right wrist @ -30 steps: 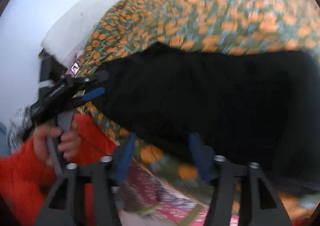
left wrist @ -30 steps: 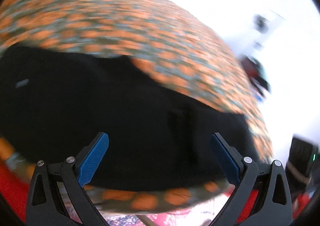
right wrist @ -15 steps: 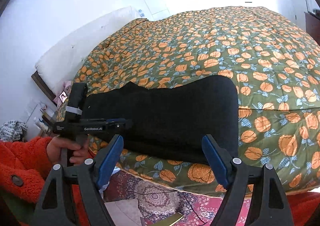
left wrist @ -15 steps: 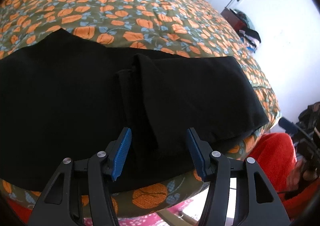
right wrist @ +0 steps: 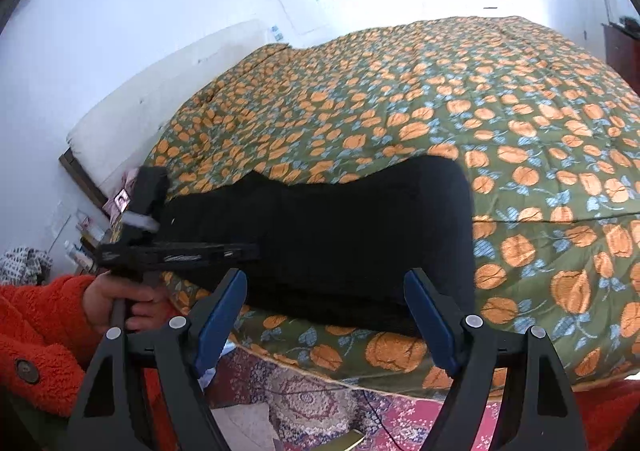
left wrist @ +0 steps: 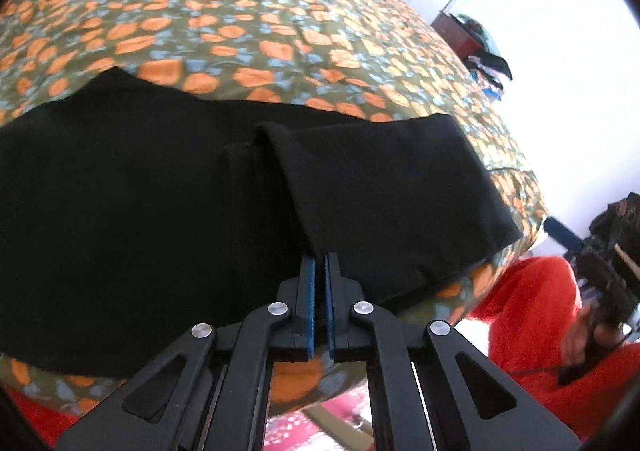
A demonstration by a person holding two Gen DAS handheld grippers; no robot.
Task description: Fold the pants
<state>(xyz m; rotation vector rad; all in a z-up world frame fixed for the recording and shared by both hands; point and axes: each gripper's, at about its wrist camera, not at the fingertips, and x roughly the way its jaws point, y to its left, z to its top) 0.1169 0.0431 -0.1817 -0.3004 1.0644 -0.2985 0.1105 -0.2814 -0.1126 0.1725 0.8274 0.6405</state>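
Black pants (left wrist: 140,203) lie folded along the near edge of a bed with an orange-flowered green cover (left wrist: 248,23). A raised fold of cloth runs from the middle of the pants down to my left gripper (left wrist: 319,263), whose blue pads are shut on the near edge of that fold. In the right wrist view the pants (right wrist: 340,231) lie ahead, and my right gripper (right wrist: 326,291) is open and empty, held back from the bed edge. The left gripper (right wrist: 240,249) shows there at the pants' left part.
A patterned red rug (right wrist: 304,407) covers the floor below the bed edge. A white headboard (right wrist: 168,91) and wall are at the far left. A dark dresser with clothes (left wrist: 476,47) stands beyond the bed. The person's orange sleeve (right wrist: 36,327) is at left.
My left gripper has closed from open onto the raised fold of the pants. My right gripper has stayed open, and its view has steadied, backed off from the bed.
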